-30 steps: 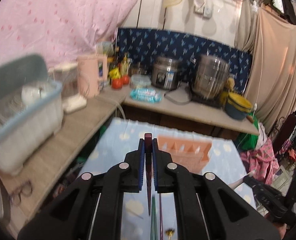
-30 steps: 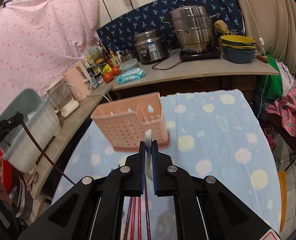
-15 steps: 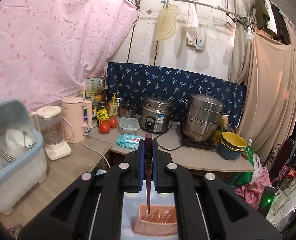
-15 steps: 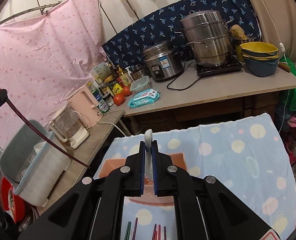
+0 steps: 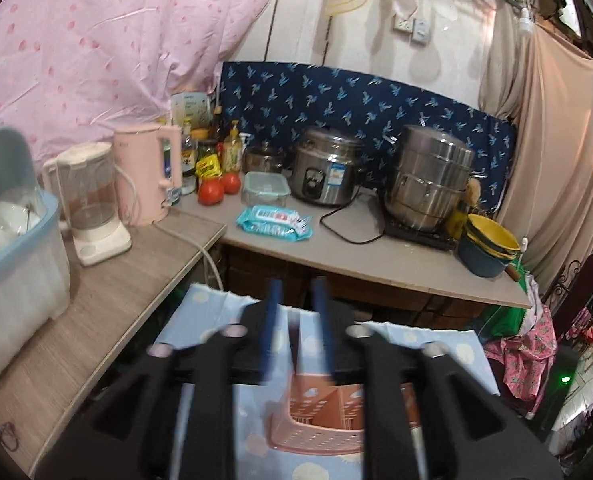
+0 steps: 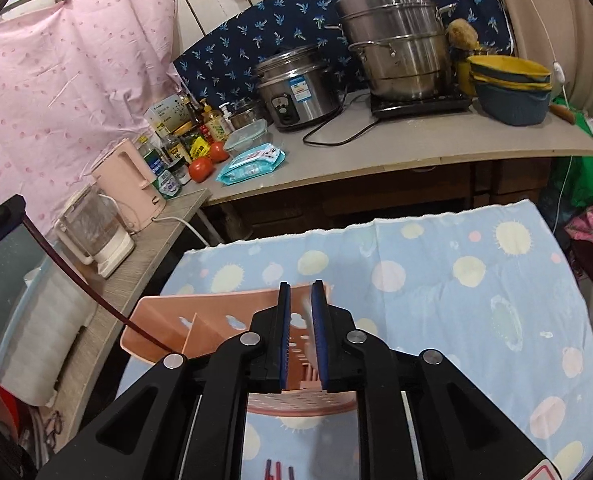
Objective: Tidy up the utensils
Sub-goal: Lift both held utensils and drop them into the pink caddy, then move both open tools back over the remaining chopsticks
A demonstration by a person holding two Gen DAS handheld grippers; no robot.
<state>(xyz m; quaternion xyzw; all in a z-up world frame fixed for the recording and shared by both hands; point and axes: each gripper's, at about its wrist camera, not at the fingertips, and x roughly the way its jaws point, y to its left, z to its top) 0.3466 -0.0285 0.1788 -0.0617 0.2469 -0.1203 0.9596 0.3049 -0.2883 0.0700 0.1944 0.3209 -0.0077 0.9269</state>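
Both tongs have parted, empty — dark chopstick [image 6: 96, 300] leans into the pink utensil basket [image 6: 216, 320].

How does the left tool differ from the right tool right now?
The left tool has its jaws wide apart with nothing between them; the right tool has them narrowly parted, a blurred white spoon between. The left tool is motion-blurred, the right tool sharp. Both are above the pink caddy.

Pink perforated utensil caddy [image 6: 224, 332] is sitting upright on my dotted blue cloth; dark-red chopstick [image 6: 80, 280] is leaning w/ its tip inside caddy's left compartment.
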